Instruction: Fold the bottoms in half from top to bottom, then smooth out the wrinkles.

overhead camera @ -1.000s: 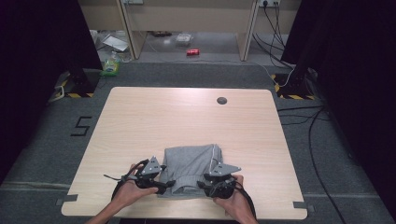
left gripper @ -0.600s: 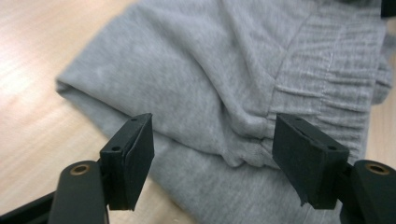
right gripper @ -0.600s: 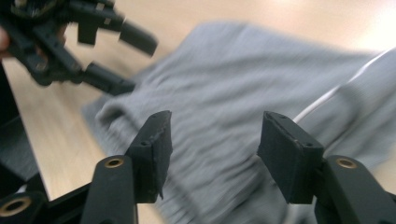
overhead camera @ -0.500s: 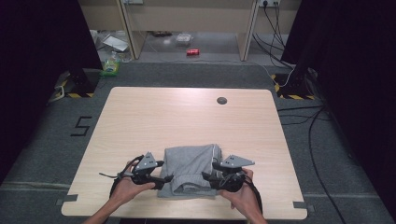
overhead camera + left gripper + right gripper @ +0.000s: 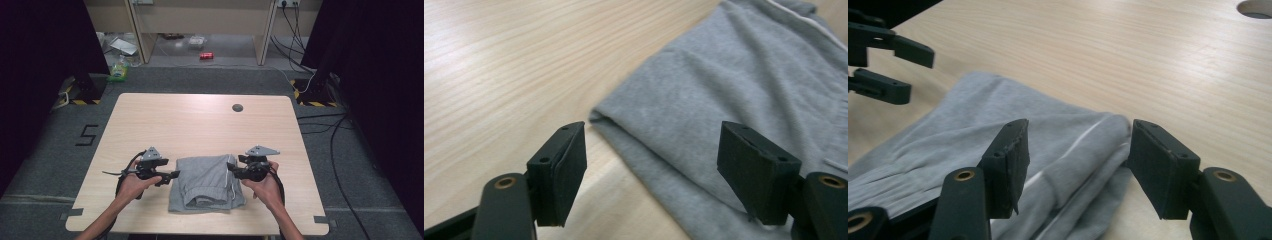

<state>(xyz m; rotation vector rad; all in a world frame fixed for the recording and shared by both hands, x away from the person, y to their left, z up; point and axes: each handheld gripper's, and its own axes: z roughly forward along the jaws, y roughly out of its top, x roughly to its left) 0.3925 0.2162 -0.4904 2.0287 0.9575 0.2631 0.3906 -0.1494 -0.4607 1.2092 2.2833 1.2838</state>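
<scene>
1. Folded grey fabric garment with a white cord lay between both grippers on the light wooden table.
2. Left gripper: jaws apart, empty, at the garment's edge.
3. Right gripper: jaws just opened, nothing clamped.
4. Risk: a passing jaw snags the top layer and undoes the fold.

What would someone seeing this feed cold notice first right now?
Probably the folded grey garment lying near the front edge of the pale wooden table, with a white drawstring along its right side. Next, the two hand-held grippers flanking it: the left gripper at its left edge and the right gripper at its right edge, both with jaws open and nothing held.
</scene>
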